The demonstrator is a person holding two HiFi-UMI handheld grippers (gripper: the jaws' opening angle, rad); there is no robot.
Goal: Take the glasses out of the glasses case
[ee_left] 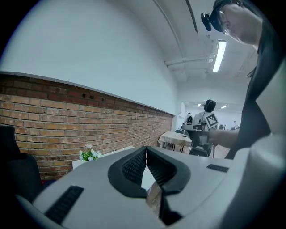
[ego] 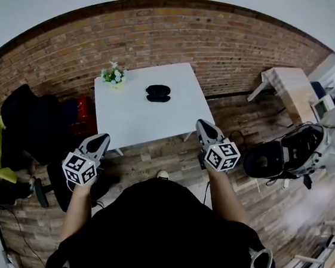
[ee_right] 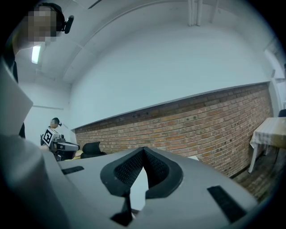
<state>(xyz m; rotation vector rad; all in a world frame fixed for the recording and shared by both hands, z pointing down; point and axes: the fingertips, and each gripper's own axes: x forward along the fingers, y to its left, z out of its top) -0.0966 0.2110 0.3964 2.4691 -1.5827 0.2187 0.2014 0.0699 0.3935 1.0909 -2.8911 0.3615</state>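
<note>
A black glasses case [ego: 158, 93] lies closed on the white table [ego: 133, 114], toward its far side; no glasses show. My left gripper [ego: 99, 142] is held low at the left, short of the table's near edge, jaws shut with nothing between them. At the table's near right corner, my right gripper [ego: 204, 128] is also shut and empty. The left gripper view has its own jaw tips [ee_left: 145, 149] meeting, with the table's pale top [ee_left: 147, 179] seen through the gap below them. Tips touch the same way on the right gripper [ee_right: 143, 150] in its own view.
A small pot of flowers [ego: 114, 75] stands at the table's far left corner, also in the left gripper view [ee_left: 89, 154]. A brick wall [ego: 167, 34] runs behind the table. A black chair [ego: 28, 117] and a red crate [ego: 83, 112] sit left; another table [ego: 293, 84] stands far right.
</note>
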